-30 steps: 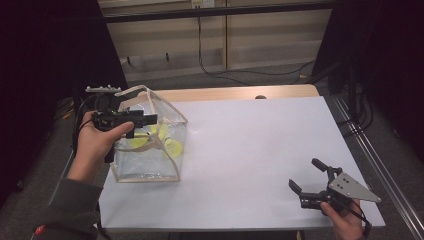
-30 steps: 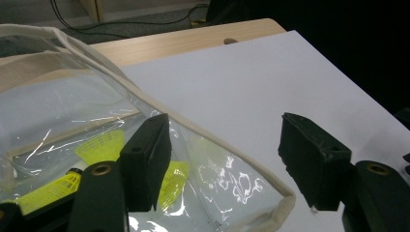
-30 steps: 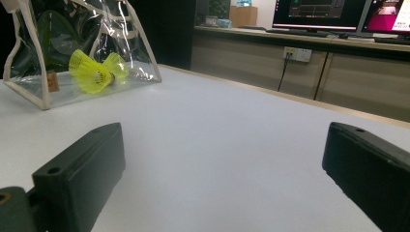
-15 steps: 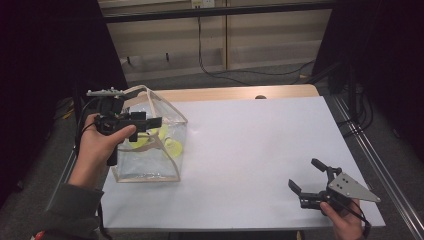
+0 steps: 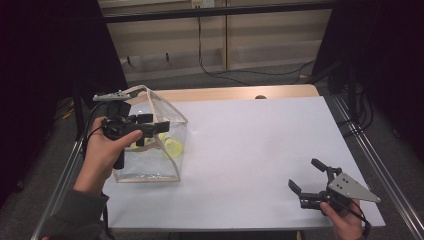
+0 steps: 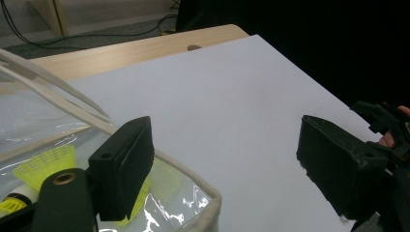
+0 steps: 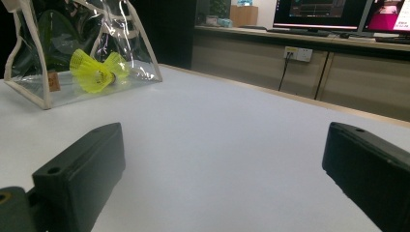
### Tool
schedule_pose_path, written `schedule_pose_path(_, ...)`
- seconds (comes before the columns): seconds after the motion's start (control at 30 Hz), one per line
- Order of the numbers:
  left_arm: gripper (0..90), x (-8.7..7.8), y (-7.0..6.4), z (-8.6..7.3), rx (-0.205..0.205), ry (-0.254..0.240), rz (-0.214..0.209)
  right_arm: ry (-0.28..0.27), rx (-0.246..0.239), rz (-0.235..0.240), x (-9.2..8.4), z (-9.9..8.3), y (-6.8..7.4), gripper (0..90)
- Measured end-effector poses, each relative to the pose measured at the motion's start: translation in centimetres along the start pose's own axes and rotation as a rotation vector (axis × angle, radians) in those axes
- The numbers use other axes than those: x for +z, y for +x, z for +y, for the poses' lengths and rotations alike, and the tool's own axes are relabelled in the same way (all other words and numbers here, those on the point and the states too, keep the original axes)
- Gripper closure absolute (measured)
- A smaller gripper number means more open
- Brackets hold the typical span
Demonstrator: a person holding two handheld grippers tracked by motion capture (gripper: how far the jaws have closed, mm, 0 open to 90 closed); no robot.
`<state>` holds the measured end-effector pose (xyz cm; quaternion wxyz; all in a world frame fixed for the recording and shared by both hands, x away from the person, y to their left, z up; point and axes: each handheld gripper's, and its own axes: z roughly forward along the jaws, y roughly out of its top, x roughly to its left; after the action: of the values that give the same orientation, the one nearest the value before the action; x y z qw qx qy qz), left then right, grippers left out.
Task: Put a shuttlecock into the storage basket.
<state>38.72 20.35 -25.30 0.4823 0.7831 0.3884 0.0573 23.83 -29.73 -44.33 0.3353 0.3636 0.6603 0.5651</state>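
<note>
**Currently on the table: one clear bag, two grippers, both empty**

Item one: my left gripper [image 5: 157,129], held in the left hand [image 5: 102,150] at the table's left side, above the open top of the bag. Its jaws stand spread wide with nothing between them; in the left gripper view one jaw hangs over the bag's rim and the other over bare tabletop.

Item two: a clear plastic bag [image 5: 150,165] with pale cream edging and a strap, standing upright on the white table [image 5: 250,145] near its left edge. Inside I see yellow shuttlecocks [image 7: 96,72] lying at the bottom; the right gripper view shows two feathered skirts close together, and I cannot tell whether more lie behind them.

Item three: my right gripper [image 5: 305,182], held low at the near right corner of the table, well apart from the bag. Its jaws are spread wide and hold nothing; they point across the bare white surface toward the bag.

Item four: a wooden strip [image 5: 240,93] along the table's far edge, and cabinets [image 7: 300,77] with monitors [image 7: 319,12] beyond.
</note>
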Motion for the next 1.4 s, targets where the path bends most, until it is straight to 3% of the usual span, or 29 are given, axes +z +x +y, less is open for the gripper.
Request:
schedule_pose_path(0.43, 19.7, 1.0, -1.6, -0.1, 0.025, -0.007, -0.044, 0.0, 0.0, 0.001, 0.0, 0.0, 0.1, 1.4)
schedule_pose_path(1.4, 17.4, 3.1, -3.7, -1.5, 0.054, -0.013, -0.125, -0.002, 0.0, -0.001, -0.2, 0.0, 0.0, 1.4)
